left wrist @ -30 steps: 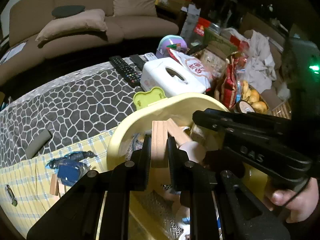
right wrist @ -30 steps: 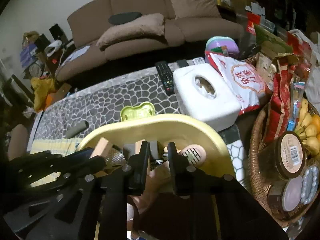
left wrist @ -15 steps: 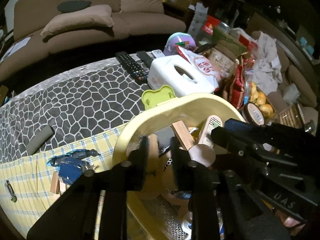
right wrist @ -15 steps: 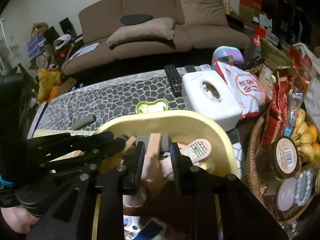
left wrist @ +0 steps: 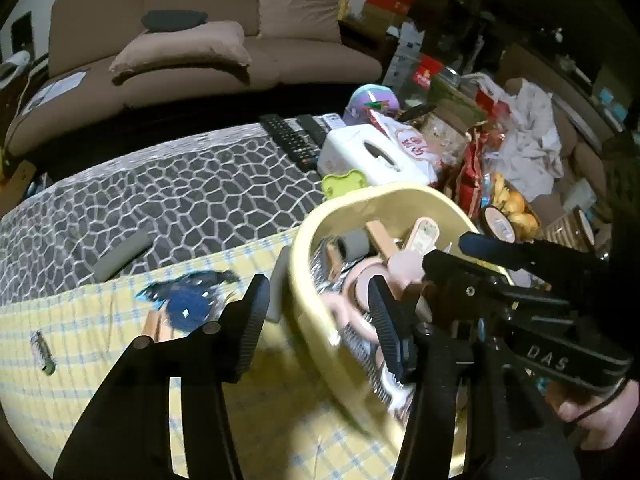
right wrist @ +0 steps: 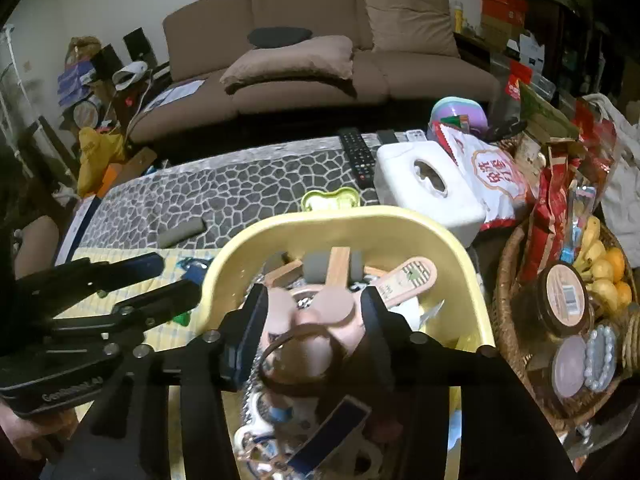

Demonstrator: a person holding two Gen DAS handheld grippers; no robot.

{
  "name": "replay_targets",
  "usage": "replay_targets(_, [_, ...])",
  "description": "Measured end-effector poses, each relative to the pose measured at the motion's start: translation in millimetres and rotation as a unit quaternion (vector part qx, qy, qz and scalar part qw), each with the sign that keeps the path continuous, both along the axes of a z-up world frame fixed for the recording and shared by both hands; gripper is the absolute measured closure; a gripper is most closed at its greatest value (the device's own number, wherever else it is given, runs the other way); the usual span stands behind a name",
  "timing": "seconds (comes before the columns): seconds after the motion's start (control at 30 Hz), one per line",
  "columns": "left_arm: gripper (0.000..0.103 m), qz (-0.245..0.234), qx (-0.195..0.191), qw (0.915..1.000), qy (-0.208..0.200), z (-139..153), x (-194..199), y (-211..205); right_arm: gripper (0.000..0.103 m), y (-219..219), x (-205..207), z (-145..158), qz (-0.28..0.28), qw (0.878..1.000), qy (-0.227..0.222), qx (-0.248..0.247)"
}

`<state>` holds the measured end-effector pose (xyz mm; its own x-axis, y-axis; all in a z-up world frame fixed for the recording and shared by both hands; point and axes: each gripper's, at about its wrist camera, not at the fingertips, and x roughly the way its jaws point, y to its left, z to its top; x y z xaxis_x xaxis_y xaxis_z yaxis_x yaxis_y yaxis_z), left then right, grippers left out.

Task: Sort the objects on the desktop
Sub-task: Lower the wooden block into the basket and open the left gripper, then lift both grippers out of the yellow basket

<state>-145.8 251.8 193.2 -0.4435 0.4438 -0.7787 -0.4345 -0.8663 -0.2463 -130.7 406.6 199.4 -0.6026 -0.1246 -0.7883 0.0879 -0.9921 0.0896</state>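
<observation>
A pale yellow basket [left wrist: 308, 272] [right wrist: 360, 226] sits on the yellow checked cloth [left wrist: 100, 316], holding wooden blocks [right wrist: 339, 268], a grey foam roll [left wrist: 354, 242], a pink brush [right wrist: 408, 278] and other small items. My left gripper [left wrist: 318, 300] is open, its jaws straddling the basket's near rim. My right gripper [right wrist: 312, 308] is open over the basket's contents, with pink items between its fingers. A blue object [left wrist: 186, 300], a small battery [left wrist: 42, 354] and a grey foam roll [left wrist: 122, 256] lie on the table left of the basket.
A white tissue box [right wrist: 428, 184], a green bear-shaped lid [right wrist: 330, 198], remotes [right wrist: 356, 156], snack bags [right wrist: 496, 176] and a wicker basket of fruit and jars [right wrist: 568, 300] crowd the right side. A brown sofa [right wrist: 320, 64] stands behind the table.
Both grippers have opened. The wooden block that the left gripper held now lies in the basket, and the left gripper has shifted left across the rim.
</observation>
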Motion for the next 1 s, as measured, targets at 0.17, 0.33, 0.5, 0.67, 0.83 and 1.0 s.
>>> replay_targets(0.17, [0.045,0.011,0.001,0.9999,0.0,8,18,-26,0.039,-12,13,7,0.002,1.0,0.0,0.005])
replay_targets(0.33, [0.031,0.03,0.006,0.9995,0.005,18,39,-58,0.022,-31,27,10,0.011,1.0,-0.001,0.002])
replay_targets(0.5, [0.01,0.043,0.003,0.999,0.009,24,58,-87,0.015,-51,39,12,0.015,1.0,-0.005,0.002])
replay_targets(0.67, [0.0,0.059,0.003,0.998,0.02,33,77,-116,0.004,-71,52,16,0.025,1.0,-0.002,-0.005])
replay_targets(0.83, [0.0,0.084,-0.004,0.9961,0.025,35,91,-151,0.003,-93,65,19,0.037,0.999,0.002,-0.008])
replay_targets(1.0, [0.0,0.109,-0.005,0.9936,0.027,30,107,-181,0.002,-114,75,15,0.05,0.999,-0.001,-0.013])
